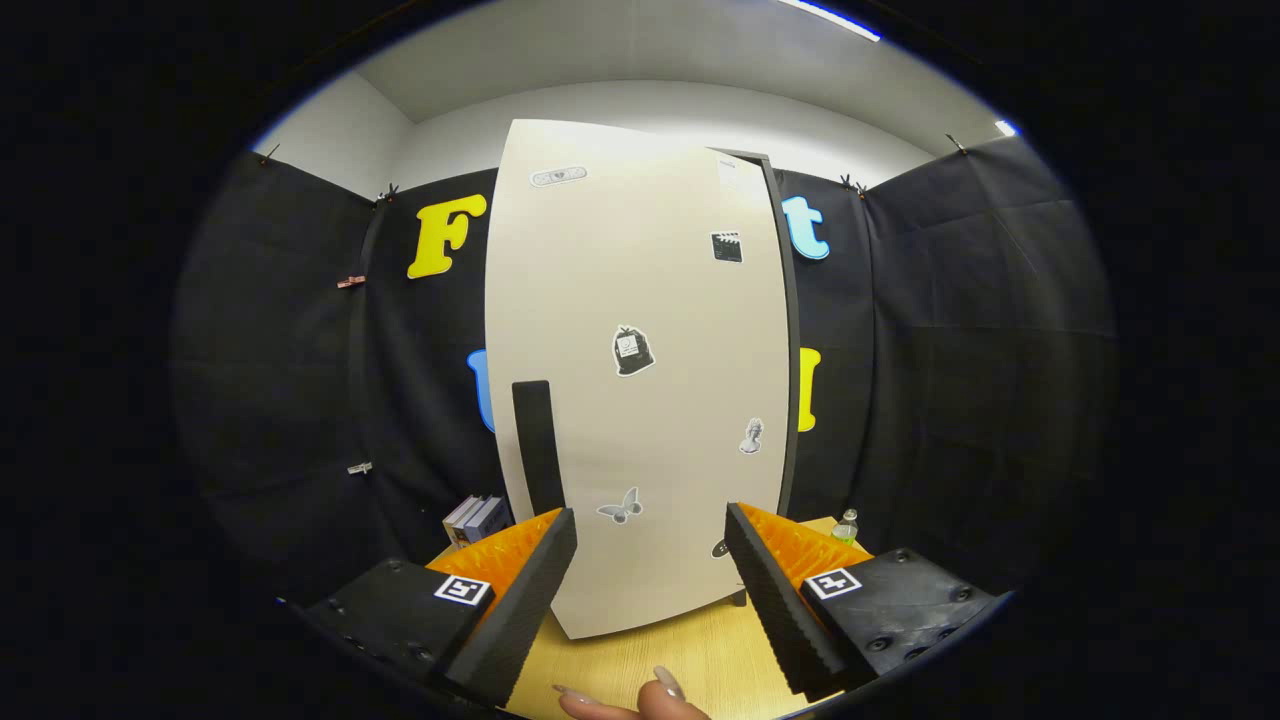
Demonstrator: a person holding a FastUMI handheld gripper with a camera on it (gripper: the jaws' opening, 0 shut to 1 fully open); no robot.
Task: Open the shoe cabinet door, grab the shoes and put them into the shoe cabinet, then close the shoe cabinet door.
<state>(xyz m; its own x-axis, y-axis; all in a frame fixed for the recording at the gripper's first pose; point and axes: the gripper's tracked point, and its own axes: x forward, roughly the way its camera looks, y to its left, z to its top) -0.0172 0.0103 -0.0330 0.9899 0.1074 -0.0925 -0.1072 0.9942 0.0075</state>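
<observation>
Facing shoe cabinet door (640, 380), hand-held gripper (650, 540) agape

ridged fingers (770, 585), square tags, long nails

Gripper (650, 540): fingers spread wide apart, pointing forward, holding nothing.
Hand (640, 700): fingertips with long nails below and between the fingers.

No writing is legible: the stickers (632, 351) on the cabinet door (640, 400) are too small to read.
</observation>
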